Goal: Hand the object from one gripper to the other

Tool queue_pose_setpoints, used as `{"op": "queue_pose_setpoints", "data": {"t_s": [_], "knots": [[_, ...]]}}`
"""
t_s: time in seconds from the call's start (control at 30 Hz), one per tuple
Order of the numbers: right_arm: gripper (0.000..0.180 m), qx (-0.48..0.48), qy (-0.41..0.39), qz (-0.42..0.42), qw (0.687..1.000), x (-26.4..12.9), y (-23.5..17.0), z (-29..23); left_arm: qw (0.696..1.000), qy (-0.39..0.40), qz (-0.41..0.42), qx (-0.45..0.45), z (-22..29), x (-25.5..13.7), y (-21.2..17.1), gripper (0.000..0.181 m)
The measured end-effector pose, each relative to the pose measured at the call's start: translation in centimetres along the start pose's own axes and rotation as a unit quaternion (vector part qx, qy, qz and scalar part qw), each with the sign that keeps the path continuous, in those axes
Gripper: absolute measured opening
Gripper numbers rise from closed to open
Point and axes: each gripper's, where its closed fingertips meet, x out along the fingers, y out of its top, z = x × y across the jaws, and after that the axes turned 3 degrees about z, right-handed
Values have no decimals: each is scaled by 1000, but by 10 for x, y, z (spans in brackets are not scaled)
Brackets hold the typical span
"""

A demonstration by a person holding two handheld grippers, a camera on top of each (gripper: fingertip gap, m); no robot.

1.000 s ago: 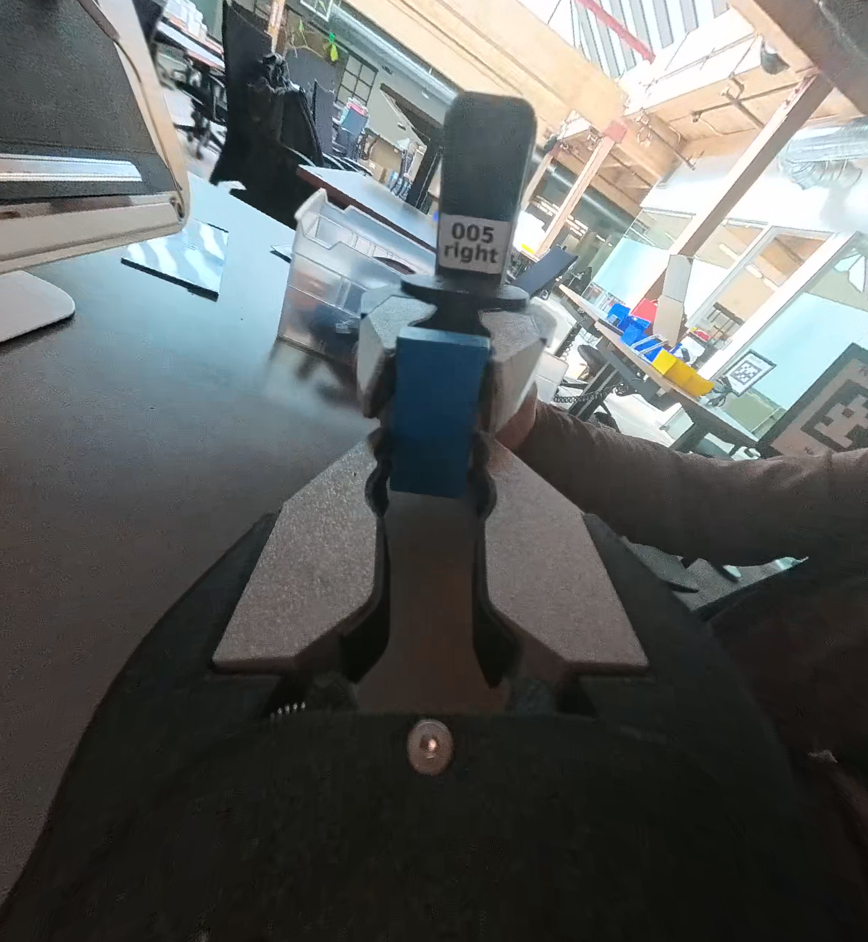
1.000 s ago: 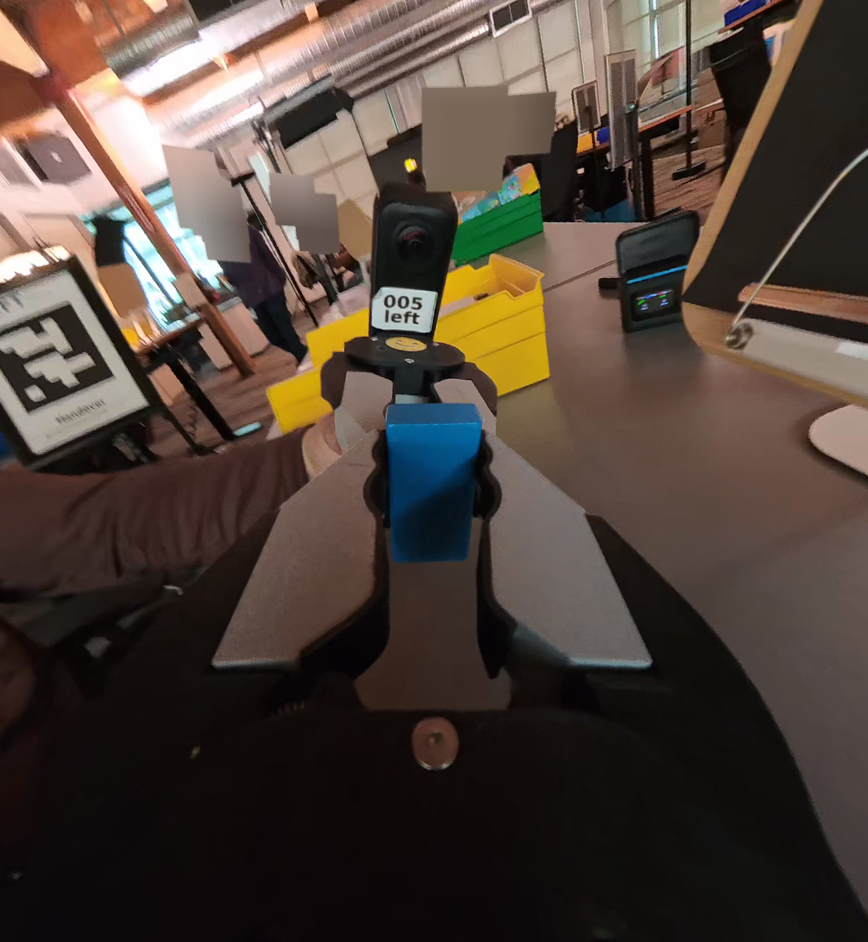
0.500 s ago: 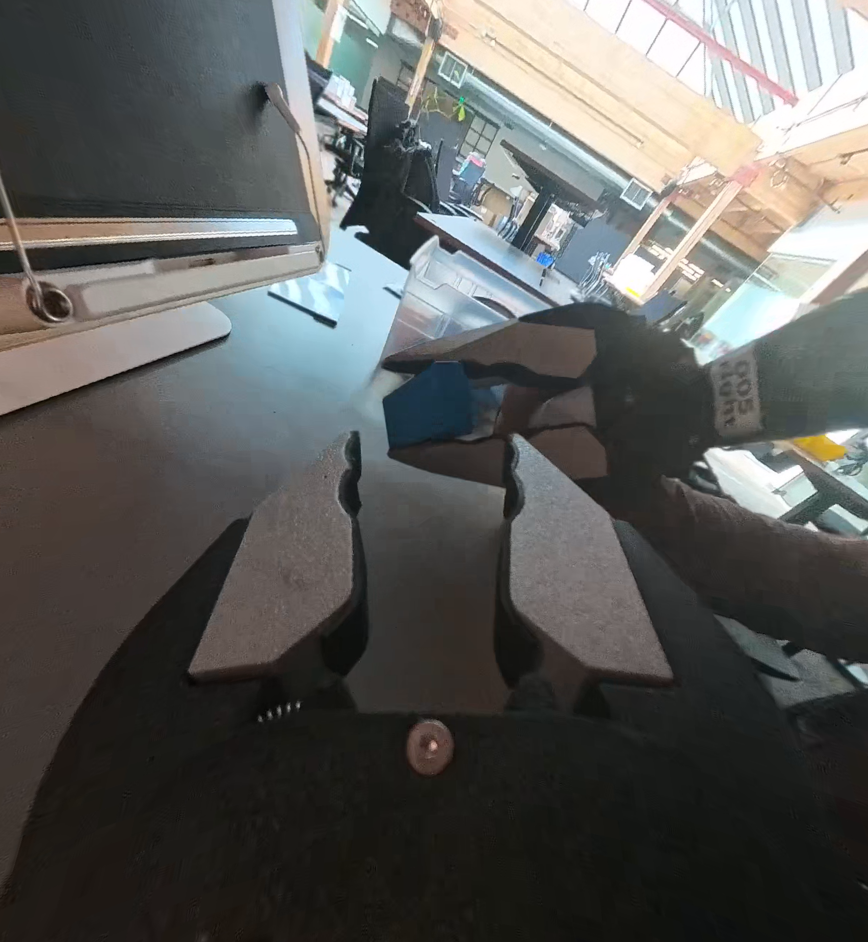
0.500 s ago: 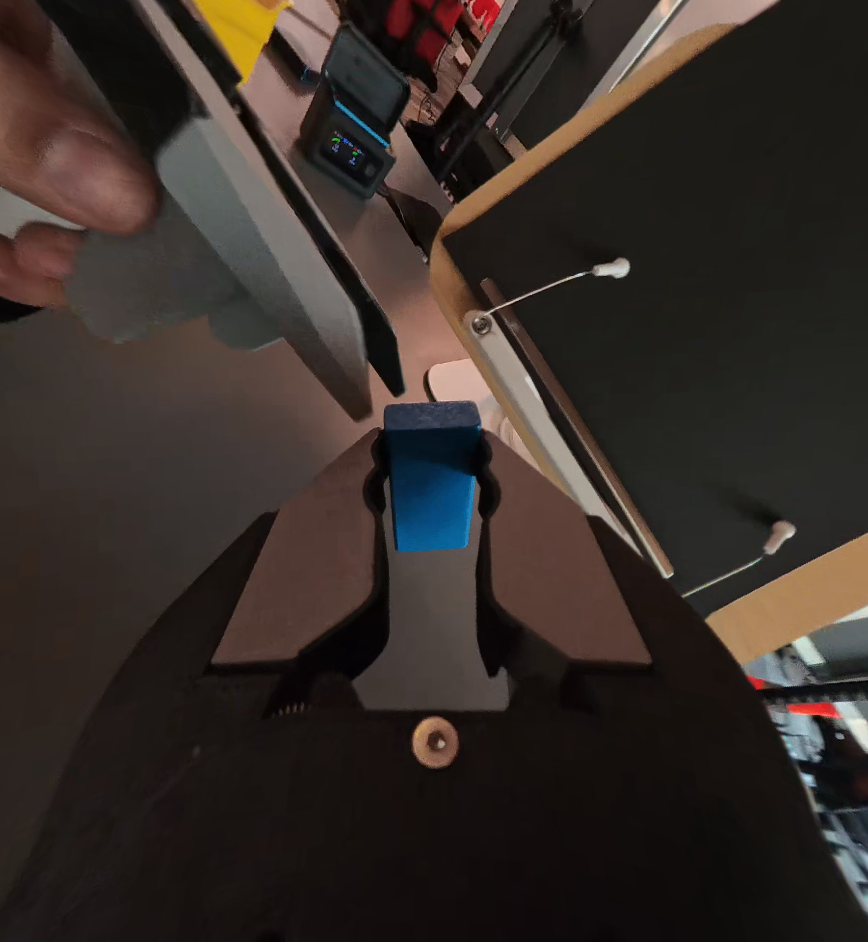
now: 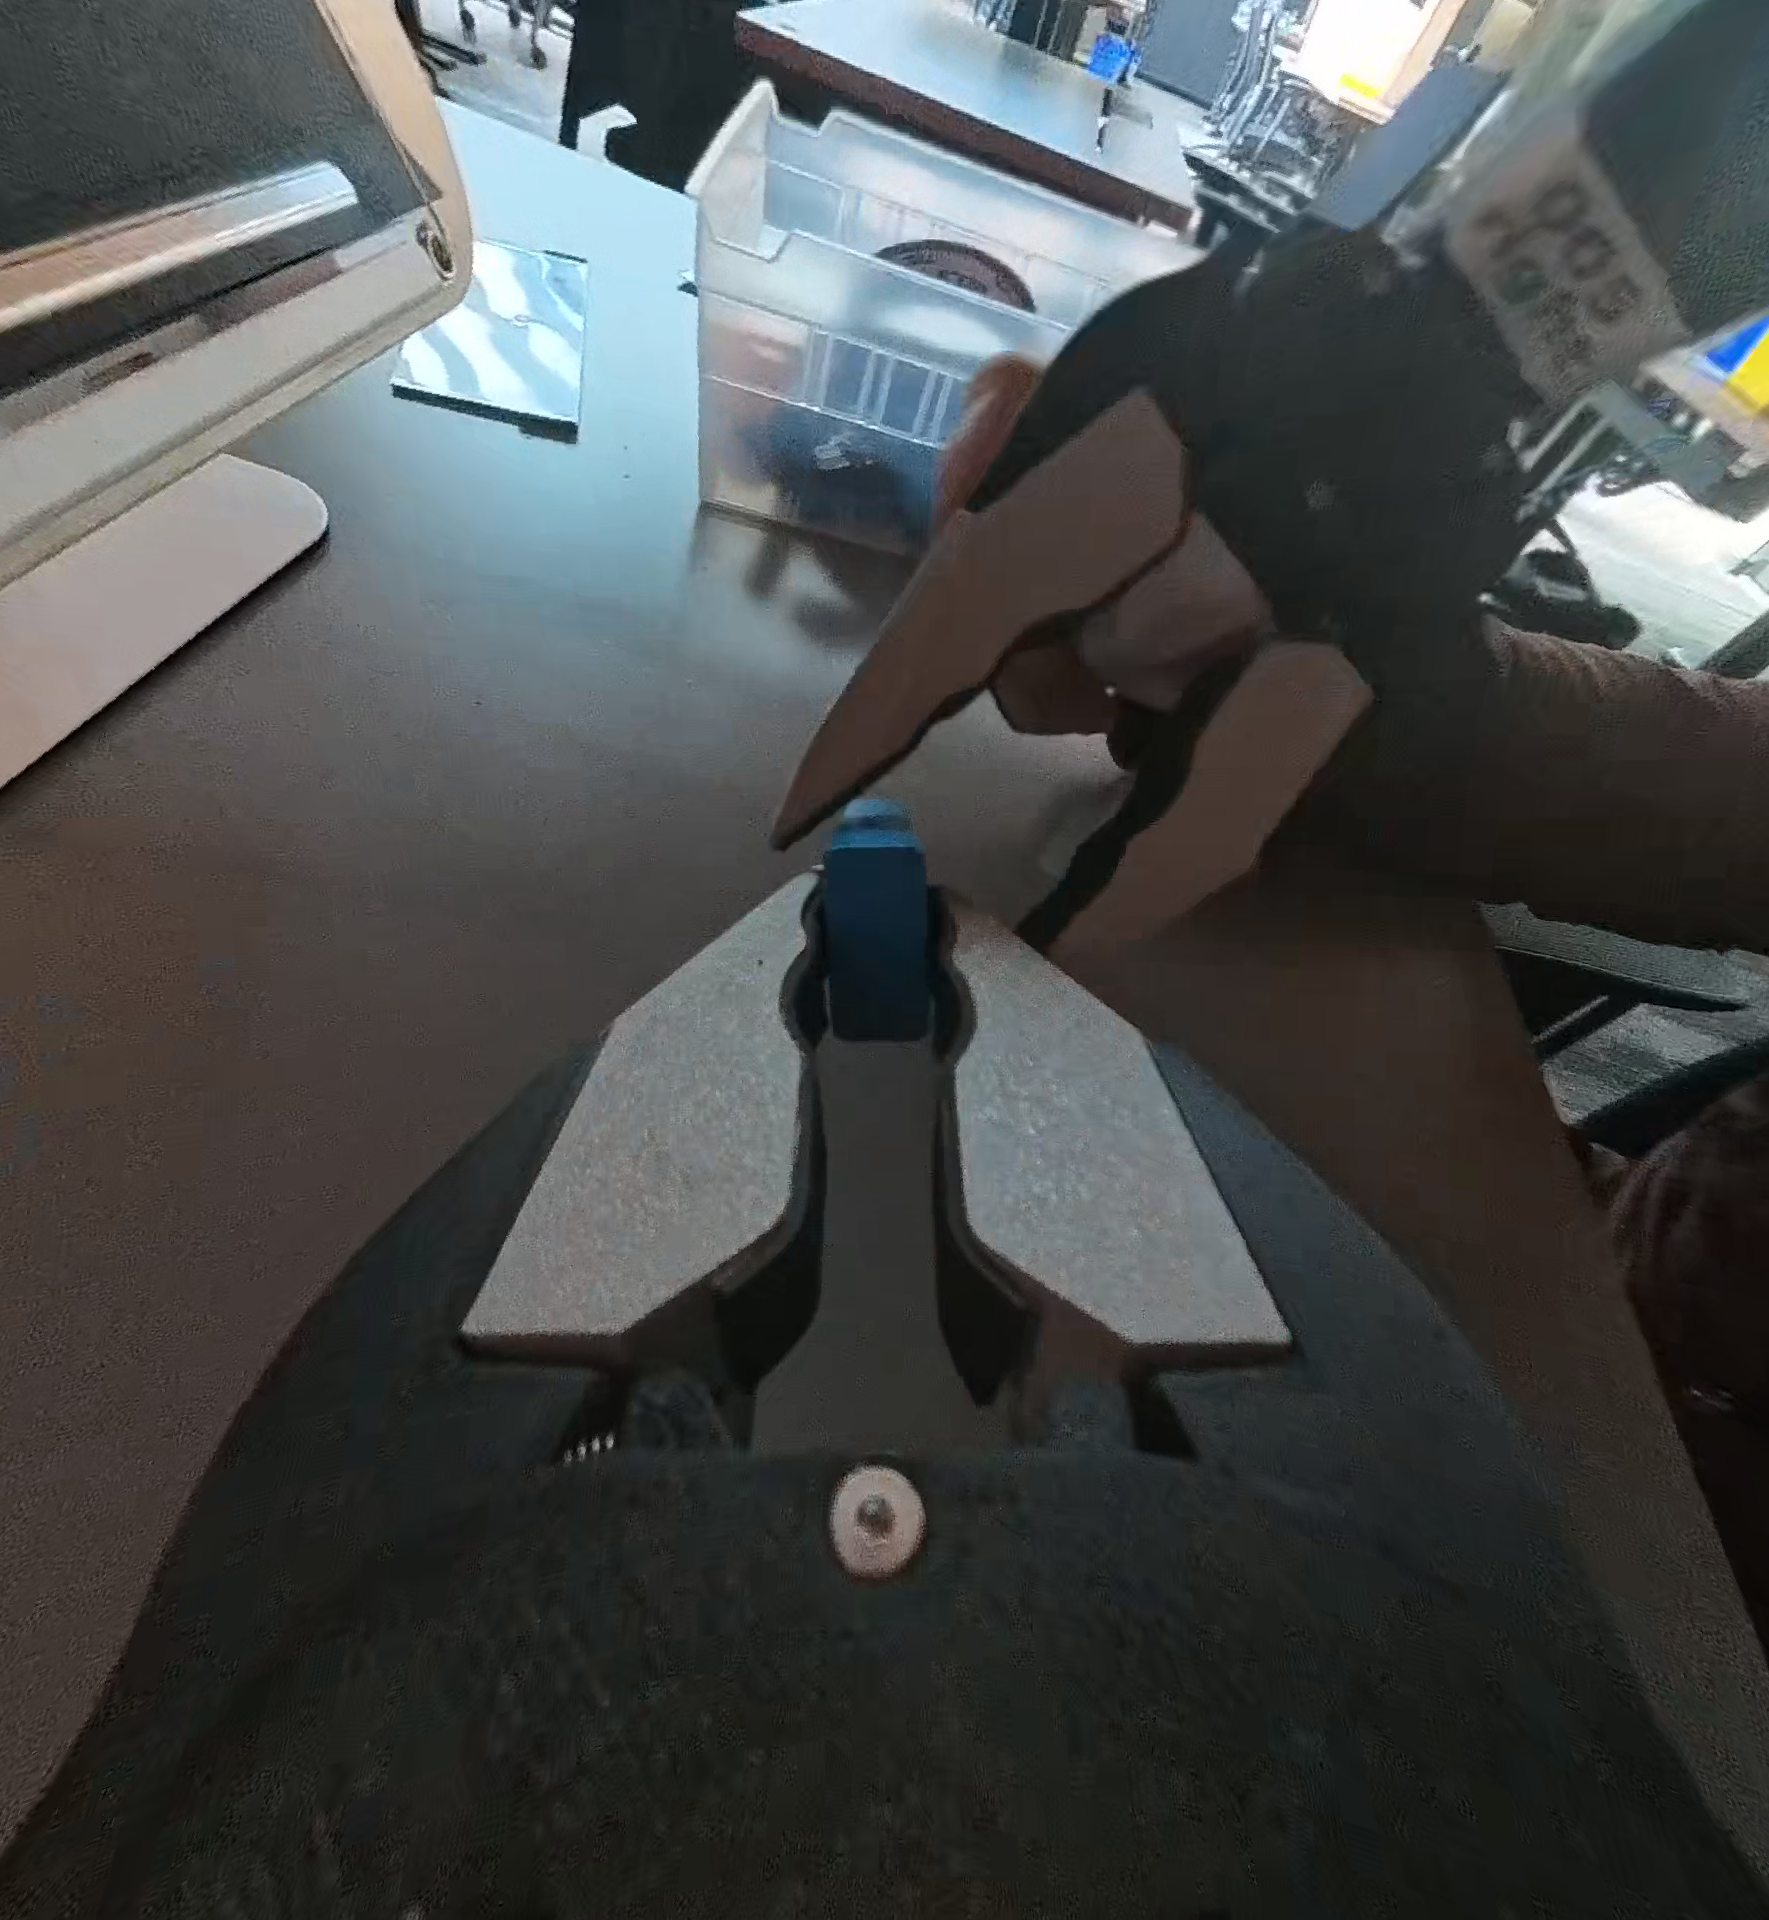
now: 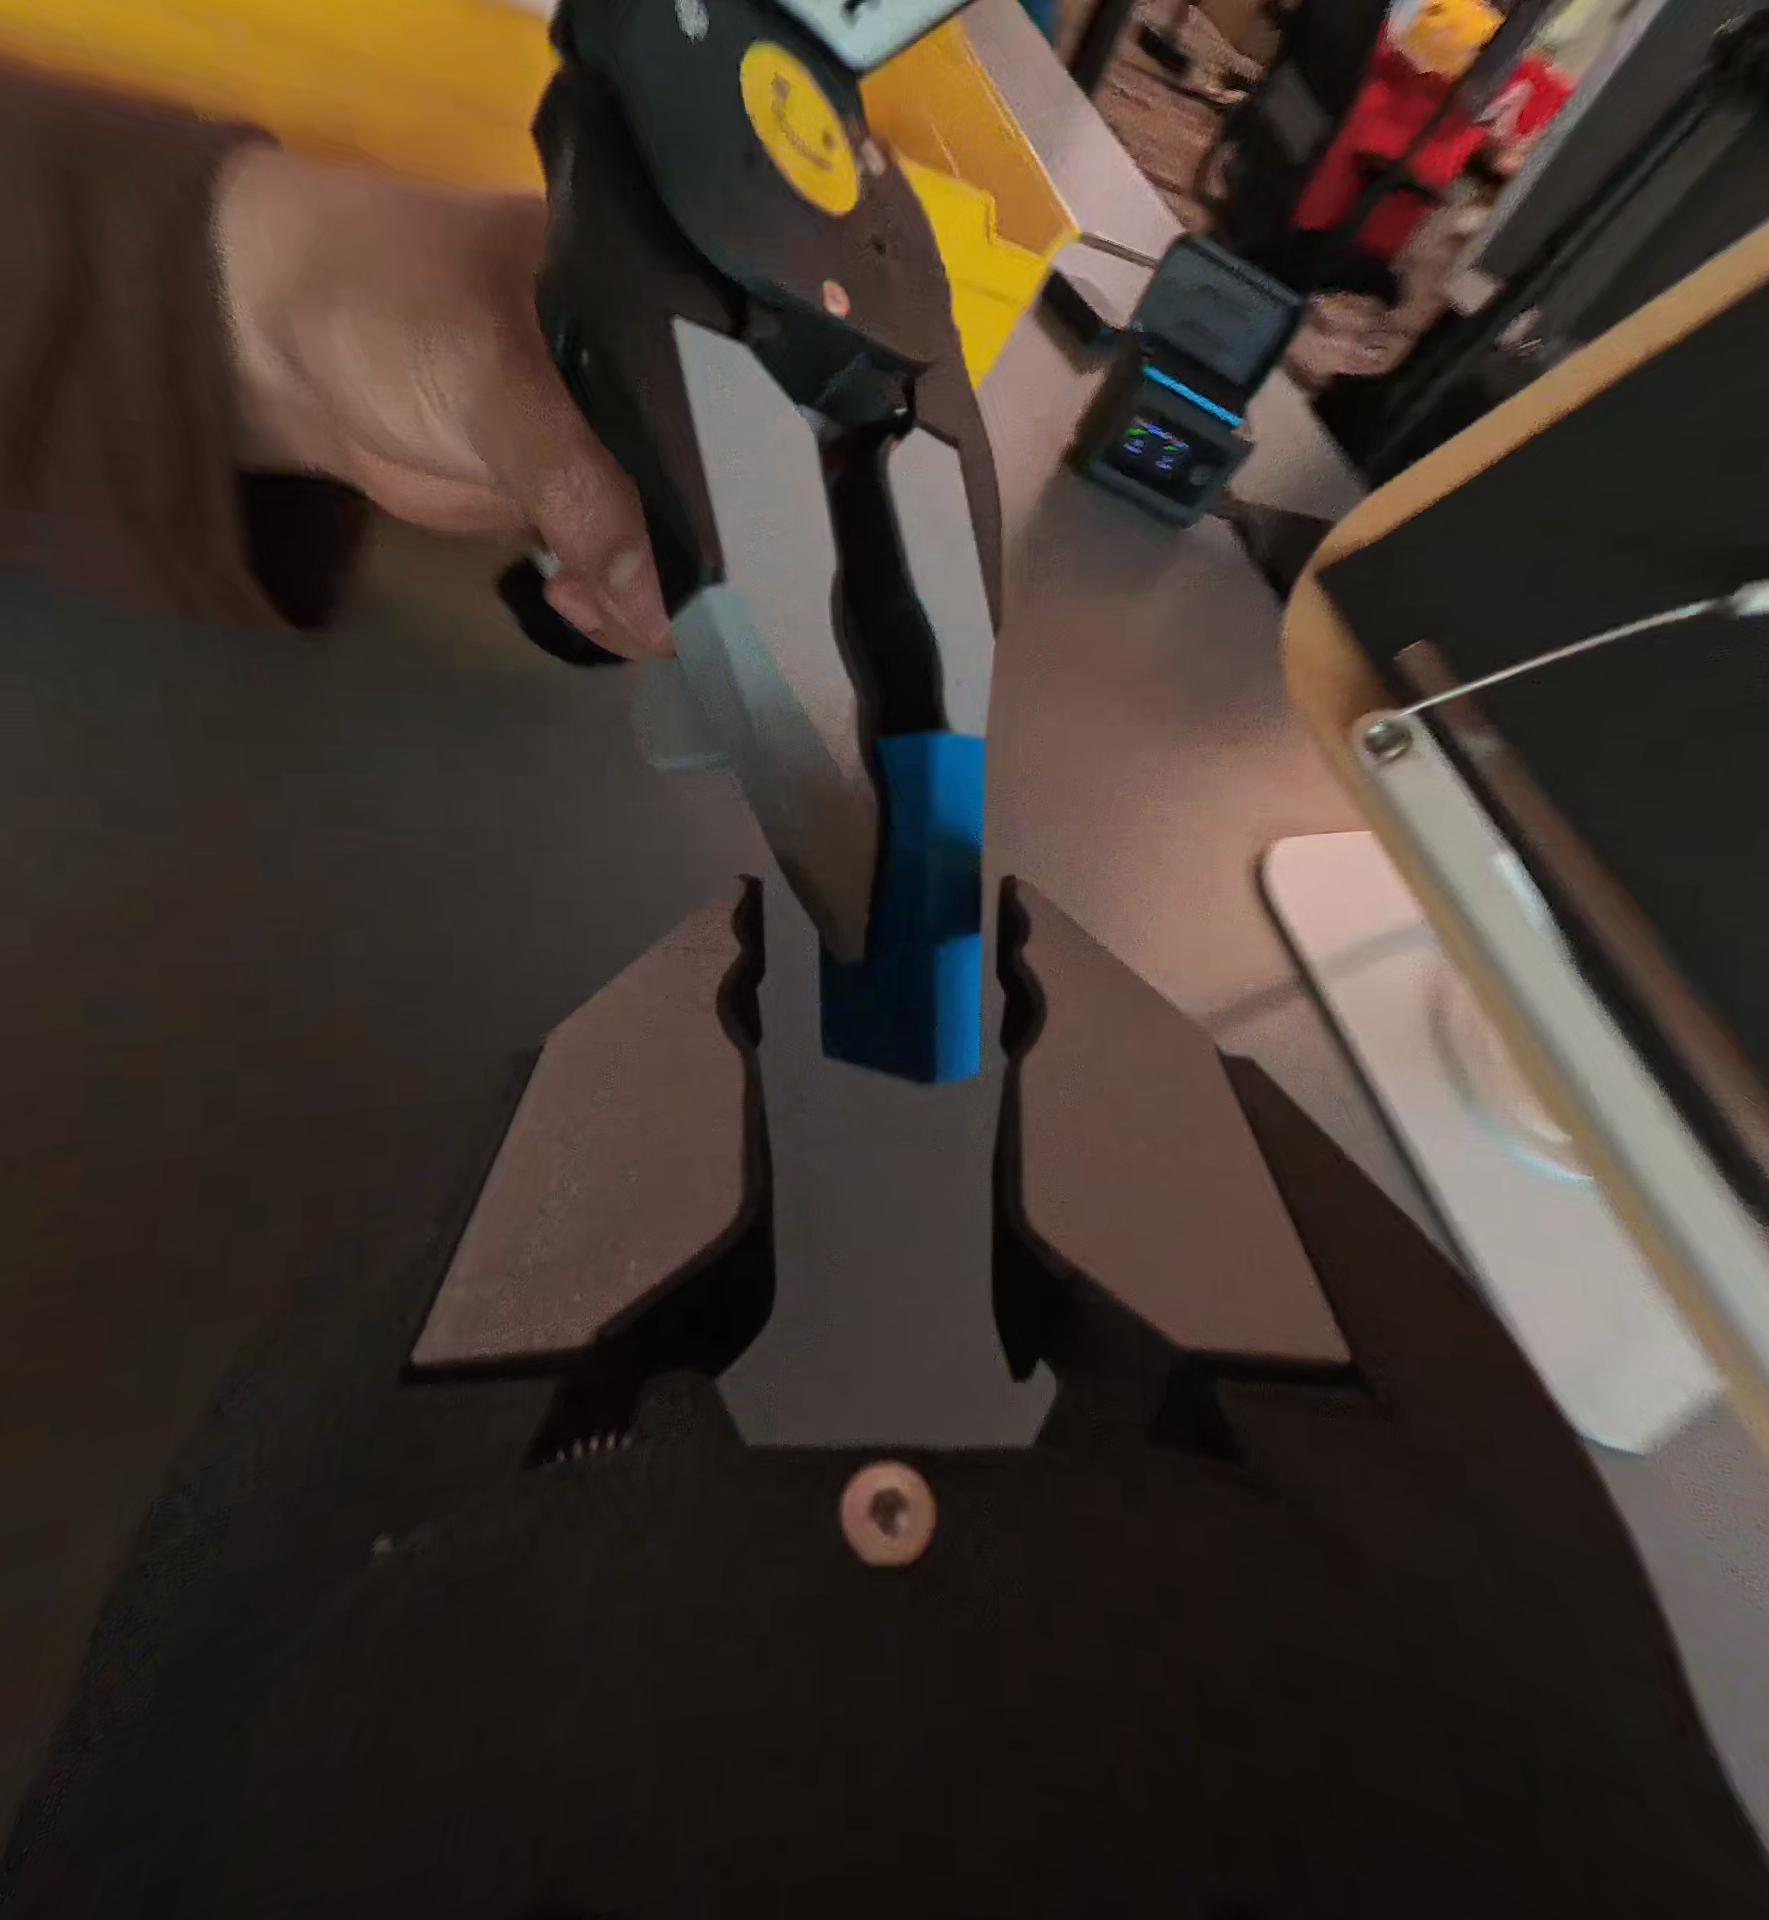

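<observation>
A blue block (image 5: 875,956) is gripped upright between the tips of my left gripper (image 5: 875,914), which is shut on it above the dark table (image 5: 340,831). The right gripper's fingers (image 5: 1015,592) hang open at the upper right, one tip just above the block. In the right wrist view my right gripper (image 6: 880,935) is open. The blue block (image 6: 921,935) stands between its tips without clear contact. The left gripper's finger (image 6: 797,769) comes down from above and holds the block.
A monitor (image 5: 132,208) on a white stand (image 5: 80,623) is at the left, with a clear plastic bin (image 5: 859,343) behind. The right wrist view shows yellow bins (image 6: 963,208), a small black device (image 6: 1181,416), a monitor (image 6: 1638,520) and a person's hand (image 6: 392,364).
The right gripper held the block and the left was open. Now the left gripper has shut on the block and the right gripper has opened around it.
</observation>
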Motion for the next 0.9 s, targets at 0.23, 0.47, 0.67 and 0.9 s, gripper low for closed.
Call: {"op": "queue_pose_setpoints", "data": {"t_s": [0.23,0.47,0.67,0.9], "knots": [[29,136,151,77,976,-23,14,-17,992,-86,73,59,31,-19,21,13],[12,15,-10,43,999,-17,9,15,992,-57,108,-25,10,-20,31,25],[12,-157,-247,-66,954,-25,-6,65,962,-77,168,-200,-18,-28,35,47],[12,-359,-331,-131,863,-18,6,67,922,-124,199,-307,-17,-24,40,61]]}}
